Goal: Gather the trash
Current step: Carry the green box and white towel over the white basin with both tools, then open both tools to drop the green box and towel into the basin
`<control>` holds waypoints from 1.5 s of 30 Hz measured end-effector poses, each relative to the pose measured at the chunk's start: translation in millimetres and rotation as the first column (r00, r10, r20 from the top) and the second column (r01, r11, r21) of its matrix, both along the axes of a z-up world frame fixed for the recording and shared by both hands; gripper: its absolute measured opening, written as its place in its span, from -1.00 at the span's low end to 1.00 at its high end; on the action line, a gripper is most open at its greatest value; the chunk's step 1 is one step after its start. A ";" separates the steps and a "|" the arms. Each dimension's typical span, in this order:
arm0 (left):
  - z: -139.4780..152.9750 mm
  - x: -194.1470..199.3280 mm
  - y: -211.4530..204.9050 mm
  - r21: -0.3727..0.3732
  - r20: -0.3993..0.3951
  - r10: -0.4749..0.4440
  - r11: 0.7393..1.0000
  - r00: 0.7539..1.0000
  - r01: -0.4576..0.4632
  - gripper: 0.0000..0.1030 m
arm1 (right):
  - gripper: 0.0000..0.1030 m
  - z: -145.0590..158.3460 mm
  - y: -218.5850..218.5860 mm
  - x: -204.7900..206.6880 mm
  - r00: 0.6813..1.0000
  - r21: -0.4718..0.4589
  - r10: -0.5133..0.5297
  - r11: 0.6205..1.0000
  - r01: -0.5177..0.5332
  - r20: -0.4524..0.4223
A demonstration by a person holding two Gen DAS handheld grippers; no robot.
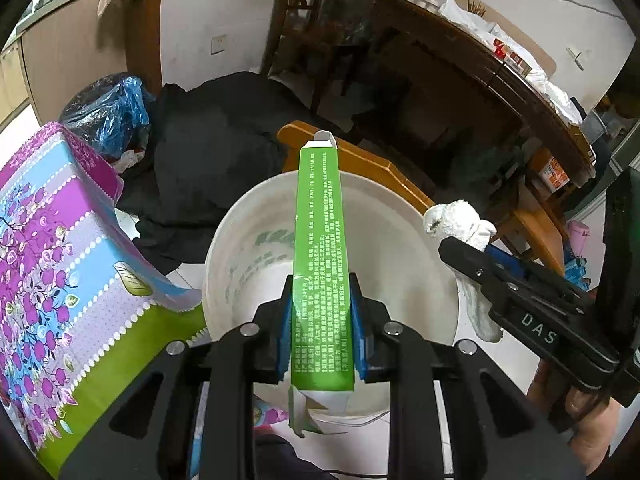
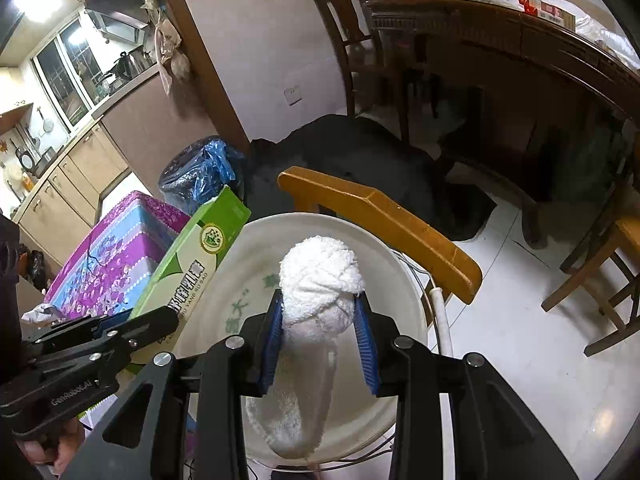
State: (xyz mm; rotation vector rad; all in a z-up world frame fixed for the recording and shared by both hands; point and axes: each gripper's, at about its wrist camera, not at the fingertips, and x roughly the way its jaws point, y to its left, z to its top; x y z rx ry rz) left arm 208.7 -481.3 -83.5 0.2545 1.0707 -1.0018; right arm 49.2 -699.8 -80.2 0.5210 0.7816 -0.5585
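Both sets of fingers are closed on trash above the white bucket (image 1: 420,236); the left gripper (image 1: 323,320) clamps the long green carton (image 1: 320,248), the right gripper (image 2: 318,328) the white cloth (image 2: 320,280); I'd say the drop is next, needing only parted fingers.

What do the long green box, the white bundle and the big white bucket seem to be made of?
Green box: thin printed cardboard, slightly glossy, with a folded open end flap. White bundle: soft looped fabric, likely terry cloth or a sock; its surface is fuzzy and matte. Bucket: probably plastic, with smooth scuffed walls and faded green print inside.
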 end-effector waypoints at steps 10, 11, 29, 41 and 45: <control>-7.1 -0.1 -8.2 0.024 0.017 0.002 1.000 1.000 -0.002 -0.56 | -0.30 -5.2 -2.2 0.7 1.000 0.000 -0.008 1.000 0.008 0.006; -7.6 0.3 -8.5 0.028 0.018 0.004 1.000 1.000 -0.004 -0.49 | -0.28 -5.4 -2.7 1.1 1.000 -0.001 -0.010 1.000 0.010 0.005; -13.8 4.2 -1.7 0.041 0.029 0.028 0.999 0.999 -0.030 -0.23 | -0.06 -6.5 -5.6 -3.3 1.000 -0.014 -0.020 1.000 0.021 0.011; -6.3 2.1 7.4 0.027 0.046 0.035 0.999 0.998 -0.036 -0.23 | -0.06 -0.4 1.8 -7.7 1.000 -0.028 -0.013 1.000 0.013 0.022; -1.5 -0.8 19.5 0.021 0.074 0.041 0.999 0.996 -0.043 -0.23 | -0.06 8.5 14.8 -10.9 0.999 -0.049 0.002 0.999 0.000 0.047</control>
